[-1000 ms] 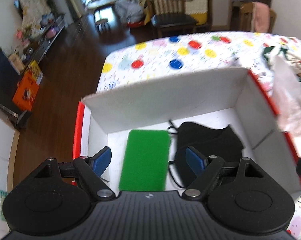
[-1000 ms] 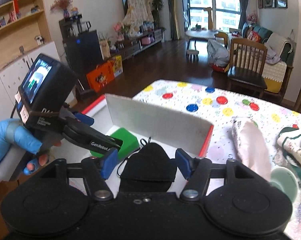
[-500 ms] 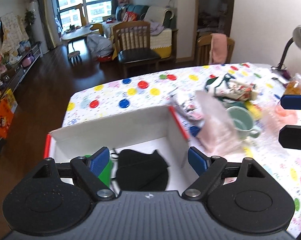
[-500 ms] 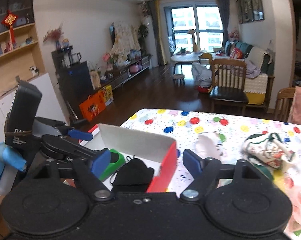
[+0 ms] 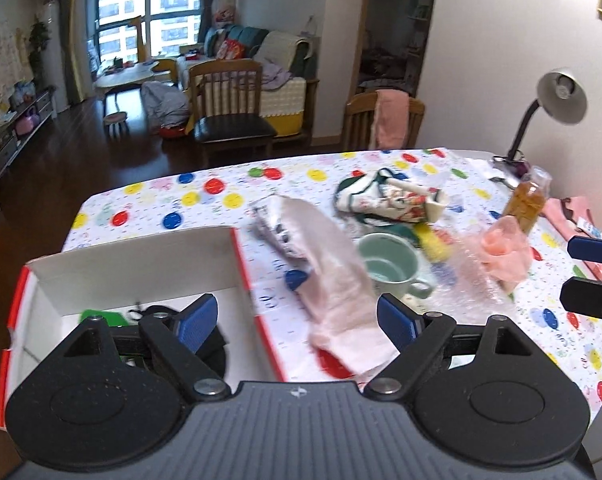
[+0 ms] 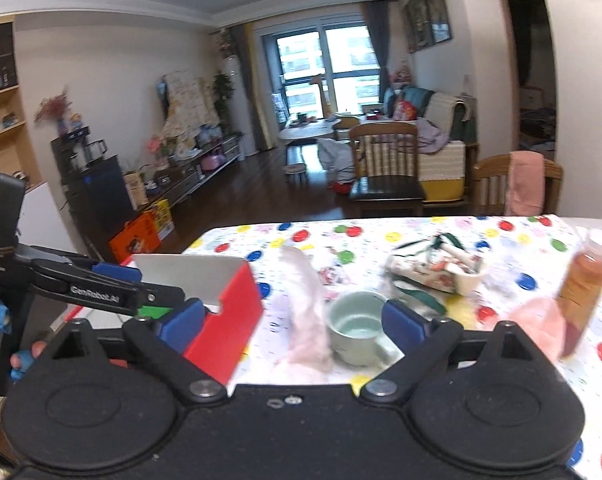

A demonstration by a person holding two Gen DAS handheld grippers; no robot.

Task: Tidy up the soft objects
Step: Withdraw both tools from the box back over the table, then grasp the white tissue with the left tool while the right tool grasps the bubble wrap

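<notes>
I hold both grippers with jaws spread and empty: my left gripper [image 5: 297, 316] above the white, red-edged cardboard box [image 5: 141, 264] containing a black face mask [image 5: 217, 340] and green sponge [image 5: 97, 316]; my right gripper [image 6: 293, 320] facing a pale pink cloth [image 6: 305, 308] beside a mint mug [image 6: 357, 328] on the polka-dot surface [image 6: 421, 232].

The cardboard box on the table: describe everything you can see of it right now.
The box is open-topped, seemingly cardboard, white inside and red outside. It sits upright at the spotted table's near left corner. Inside lie a green pad and a black fabric piece, both partly hidden. A pink cloth lies just outside its right wall. Neither gripper touches it.
</notes>
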